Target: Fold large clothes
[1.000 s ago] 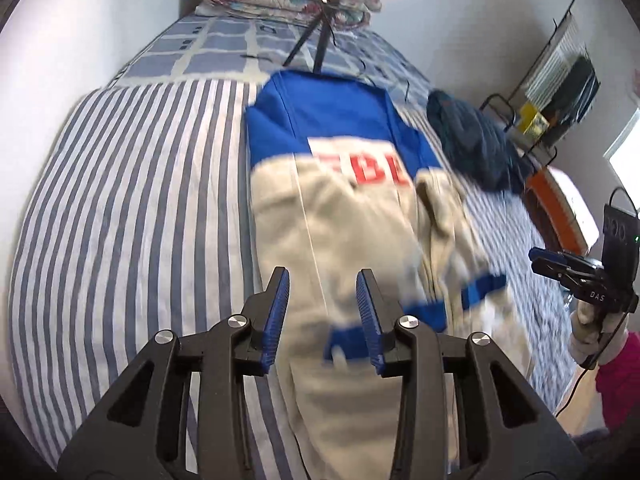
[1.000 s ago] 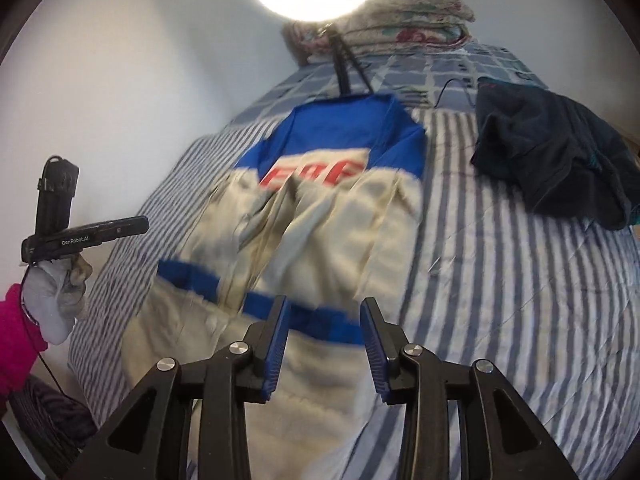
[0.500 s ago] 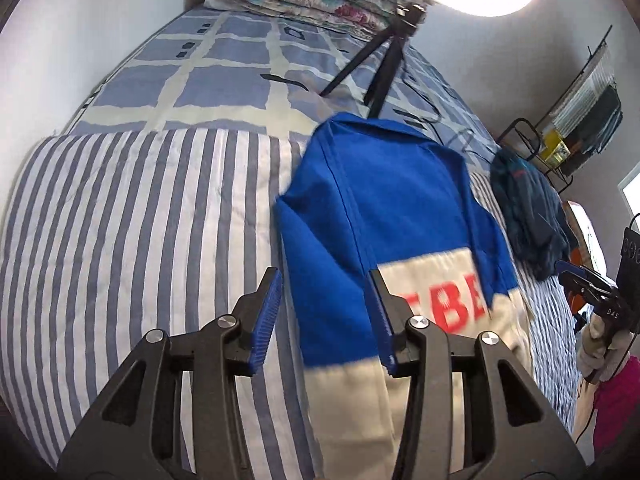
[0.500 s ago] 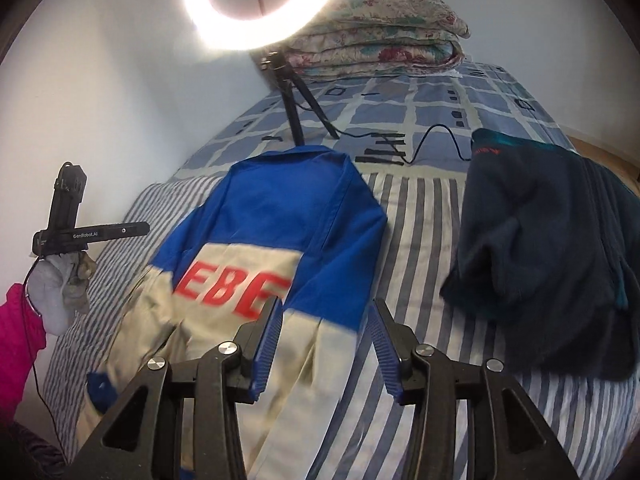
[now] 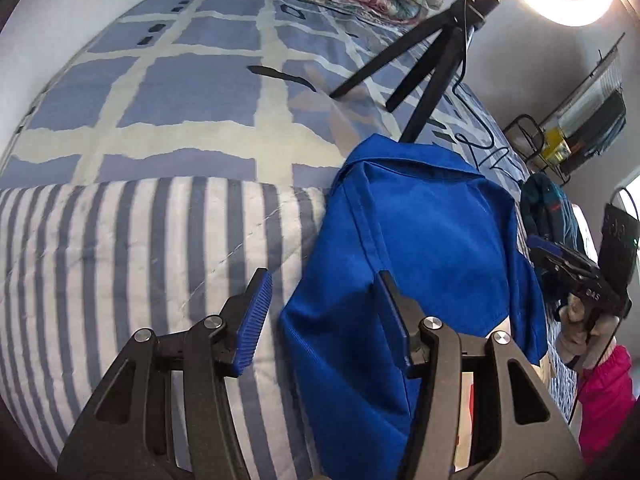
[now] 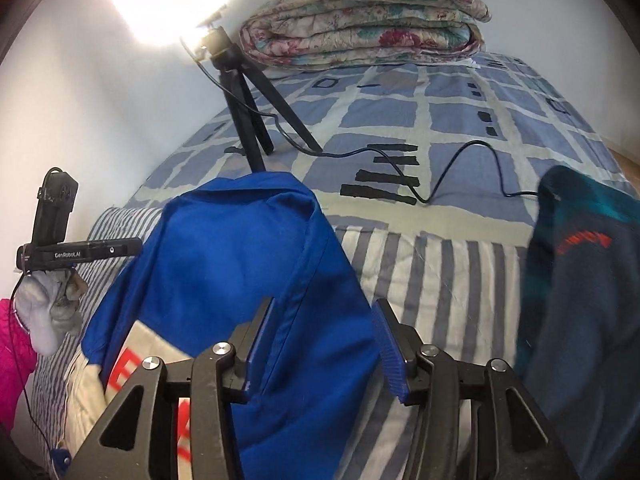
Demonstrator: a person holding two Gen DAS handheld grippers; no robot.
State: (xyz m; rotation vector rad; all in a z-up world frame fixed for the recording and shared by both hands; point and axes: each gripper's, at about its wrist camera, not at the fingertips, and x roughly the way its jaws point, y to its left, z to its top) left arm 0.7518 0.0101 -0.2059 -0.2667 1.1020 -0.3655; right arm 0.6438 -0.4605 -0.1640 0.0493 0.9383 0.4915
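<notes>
A blue and cream jacket [image 5: 424, 248] with red letters lies flat on the striped bedspread [image 5: 120, 248], collar end toward the far side. My left gripper [image 5: 324, 320] is open just above its left shoulder edge, the fabric between the spread fingers. My right gripper [image 6: 324, 340] is open over the jacket's [image 6: 224, 272] right shoulder edge. Neither grips the cloth. Each gripper shows in the other's view, the right one [image 5: 576, 276] and the left one [image 6: 80, 254], held by gloved hands.
A ring light on a black tripod [image 6: 248, 120] stands just beyond the collar, its cable [image 6: 440, 176] trailing right. A dark teal garment [image 6: 584, 288] lies on the bed at right. A folded floral quilt [image 6: 360, 28] sits at the far end. A wire rack [image 5: 580, 128] stands by the wall.
Both grippers have travelled from the jacket's lower cream part up to its blue shoulders and come lower over the fabric. Both stay open.
</notes>
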